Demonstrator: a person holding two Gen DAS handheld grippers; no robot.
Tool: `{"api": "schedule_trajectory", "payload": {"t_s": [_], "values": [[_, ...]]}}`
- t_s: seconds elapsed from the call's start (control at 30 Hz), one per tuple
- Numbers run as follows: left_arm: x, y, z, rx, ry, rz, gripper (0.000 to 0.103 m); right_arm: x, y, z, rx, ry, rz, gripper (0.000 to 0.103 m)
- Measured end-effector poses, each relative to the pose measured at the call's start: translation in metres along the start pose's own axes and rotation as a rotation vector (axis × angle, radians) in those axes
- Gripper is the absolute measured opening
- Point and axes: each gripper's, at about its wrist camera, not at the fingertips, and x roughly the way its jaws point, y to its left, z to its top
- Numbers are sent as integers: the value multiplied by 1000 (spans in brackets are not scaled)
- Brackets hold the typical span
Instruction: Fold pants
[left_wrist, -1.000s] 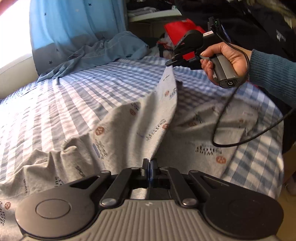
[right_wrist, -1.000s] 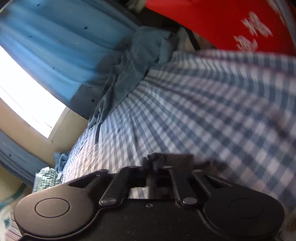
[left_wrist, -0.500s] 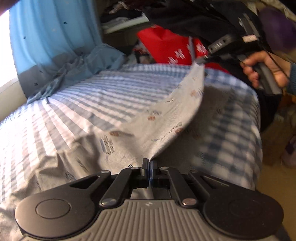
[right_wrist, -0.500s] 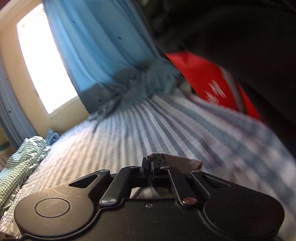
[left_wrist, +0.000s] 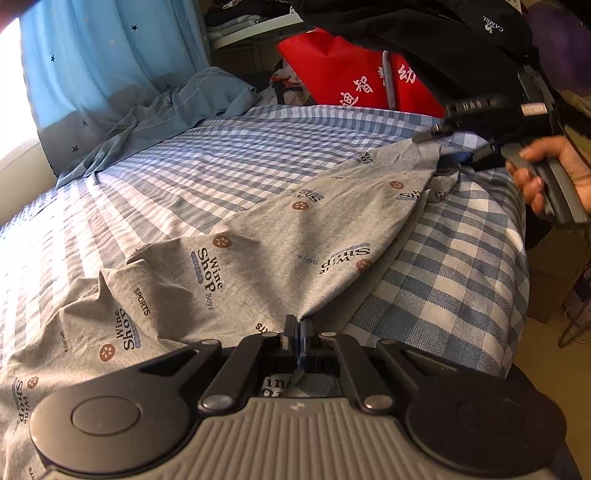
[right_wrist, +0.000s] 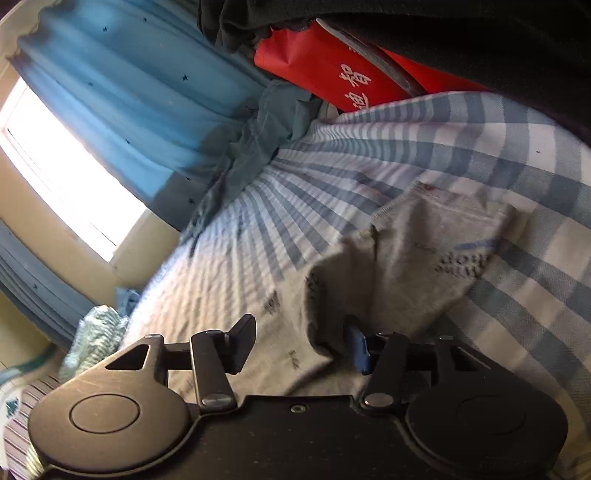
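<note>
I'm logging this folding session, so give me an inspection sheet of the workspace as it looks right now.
Surface: bed with blue checked sheet, lit from the window side.
Job's things: grey printed pants lying across the bed, creased, one edge pulled taut.
Clutter: blue garment bunched at the far end; red bag; dark clothes above it.
Grippers: left claw shut on pants; right claw open, fabric between its jaws.
Cables: nothing seen.
Surroundings: blue starred curtain, bright window, floor at right.
</note>
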Motion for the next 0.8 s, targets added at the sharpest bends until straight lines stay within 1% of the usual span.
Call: {"api": "schedule_trajectory", "payload": {"t_s": [0.1, 0.2, 0.27, 0.33, 0.43, 0.47, 0.5, 0.57, 0.63, 0.7, 0.8], "values": [[1, 0, 0, 0, 6, 2, 0, 6, 15, 25, -20, -60, 25, 56], [-1, 1, 1, -8, 3, 2, 0, 6, 34, 48, -88, -126, 43, 56], [-1, 2, 0, -13, 2, 1, 0, 3, 46, 59, -127, -151, 67, 60], [-1, 3, 0, -19, 3, -1, 0, 0, 51, 64, -152, -153, 68, 69], [-1, 4, -2, -27, 2, -5, 0, -7, 44, 57, -164, -127, 0, 70], [-1, 4, -2, -28, 1, -6, 0, -10, 37, 53, -138, -107, -13, 70], [-1, 5, -2, -29, -1, -8, 0, -15, 25, 45, -86, -76, -11, 70], [-1, 5, -2, -30, 0, -12, 0, -23, 6, 31, 40, -27, 20, 70], [-1, 6, -1, -31, 0, -15, 0, -28, -6, 20, 136, -2, 57, 74], [1, 5, -1, -34, 1, -13, 0, -26, -9, 14, 181, 27, 76, 75], [1, 5, -1, -54, 1, -11, 0, -11, -6, 10, 193, 67, 63, 75]]}}
